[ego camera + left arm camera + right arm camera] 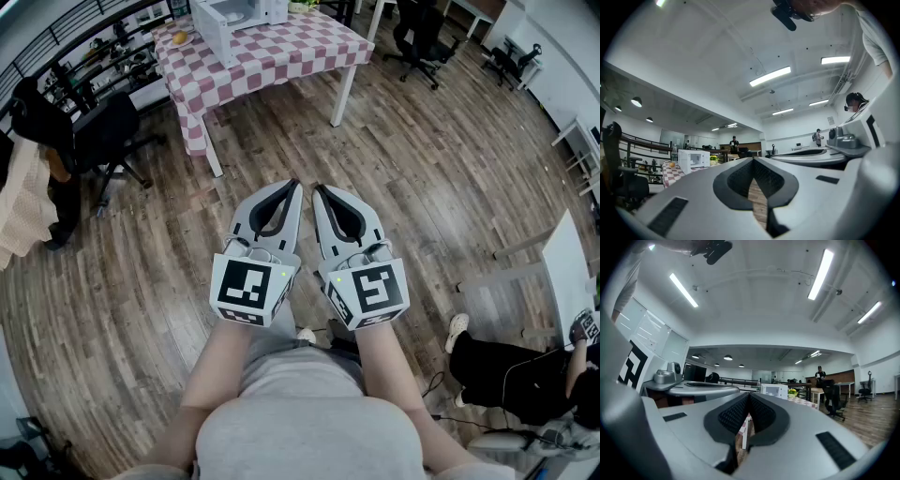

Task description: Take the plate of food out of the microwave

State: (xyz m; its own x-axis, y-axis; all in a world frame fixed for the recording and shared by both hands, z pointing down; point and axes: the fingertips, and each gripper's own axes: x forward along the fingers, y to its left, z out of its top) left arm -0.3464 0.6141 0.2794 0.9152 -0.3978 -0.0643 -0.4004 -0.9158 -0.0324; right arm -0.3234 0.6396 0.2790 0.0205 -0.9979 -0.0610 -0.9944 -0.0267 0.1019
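A white microwave [234, 17] stands on a table with a red-and-white checked cloth [281, 52] far ahead, across the wooden floor. It is small in the left gripper view [693, 159] and the right gripper view [774, 391]. No plate of food shows, and I cannot see inside the microwave. An orange fruit [180, 37] lies on the cloth to its left. My left gripper [293, 185] and right gripper [317, 190] are held side by side at waist height, well short of the table. Both are shut with nothing between the jaws.
A black office chair [108, 131] stands left of the table, and another [420, 33] behind it on the right. A railing [66, 37] runs along the left. A person sits on the floor at the lower right [511, 370] beside a white table [567, 272].
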